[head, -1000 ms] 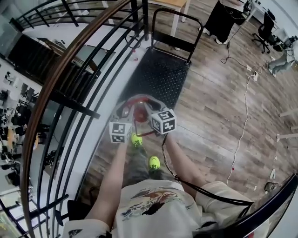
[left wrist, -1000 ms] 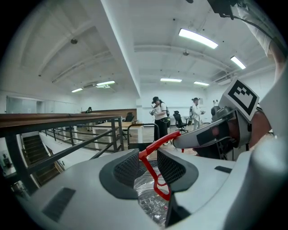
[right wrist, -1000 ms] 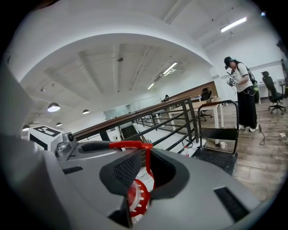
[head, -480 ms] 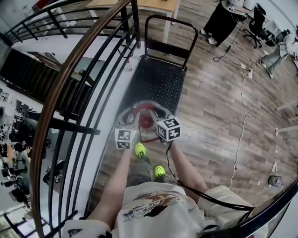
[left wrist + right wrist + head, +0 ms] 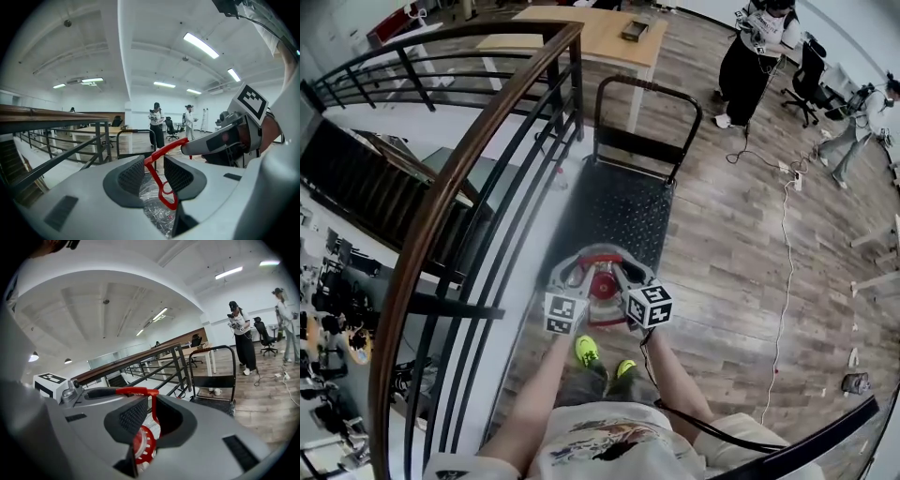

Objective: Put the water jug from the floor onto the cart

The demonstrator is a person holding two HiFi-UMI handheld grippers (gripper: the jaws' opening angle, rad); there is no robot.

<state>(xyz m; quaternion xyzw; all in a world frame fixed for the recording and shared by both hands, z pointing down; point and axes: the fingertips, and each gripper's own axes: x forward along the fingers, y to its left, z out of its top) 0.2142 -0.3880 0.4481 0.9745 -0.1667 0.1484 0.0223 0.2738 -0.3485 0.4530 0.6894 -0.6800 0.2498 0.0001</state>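
The left gripper [image 5: 154, 174] and right gripper [image 5: 151, 414] each had their jaws nearly closed, clamped on the water jug's [image 5: 600, 281] red handle [image 5: 157, 158]. The jug hung off the floor [image 5: 731, 272], just short of the cart [image 5: 619, 211]. This looked like the carrying step. Next the jug needed bringing forward over the deck and lowering. Its body and base were hidden beneath the grippers.

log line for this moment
left tool: shut on handle | right tool: shut on handle | jug: hanging from both tools, not yet on cart | cart: just ahead of jug
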